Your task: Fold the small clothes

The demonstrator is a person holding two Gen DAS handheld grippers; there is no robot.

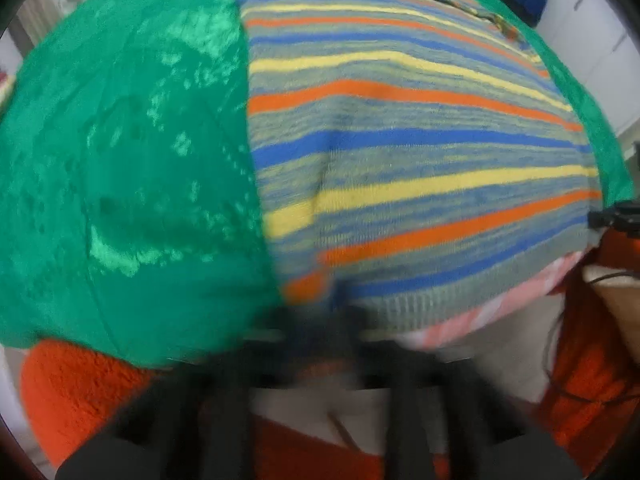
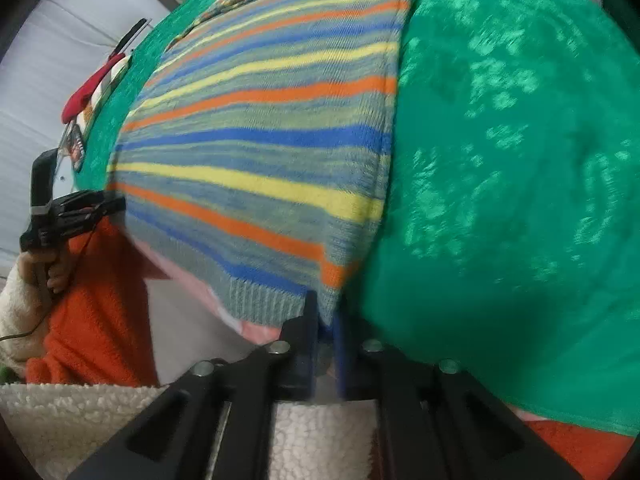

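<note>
A small knitted garment (image 1: 420, 152) with blue, yellow, orange and grey stripes lies on a green patterned cloth (image 1: 128, 168). It also shows in the right wrist view (image 2: 260, 152) on the same green cloth (image 2: 512, 184). My left gripper (image 1: 320, 332) is blurred and shut on the garment's near left hem corner. My right gripper (image 2: 326, 320) is shut on the near right hem corner, with the ribbed edge between its fingers. The left gripper (image 2: 80, 208) also shows at the left of the right wrist view, at the hem.
A pink and white cloth (image 2: 224, 308) lies under the garment's hem. An orange fleece (image 1: 76, 392) is in front of the table, with white fleece (image 2: 80, 412) by it. Red-handled scissors (image 2: 100, 84) lie past the green cloth's far left edge.
</note>
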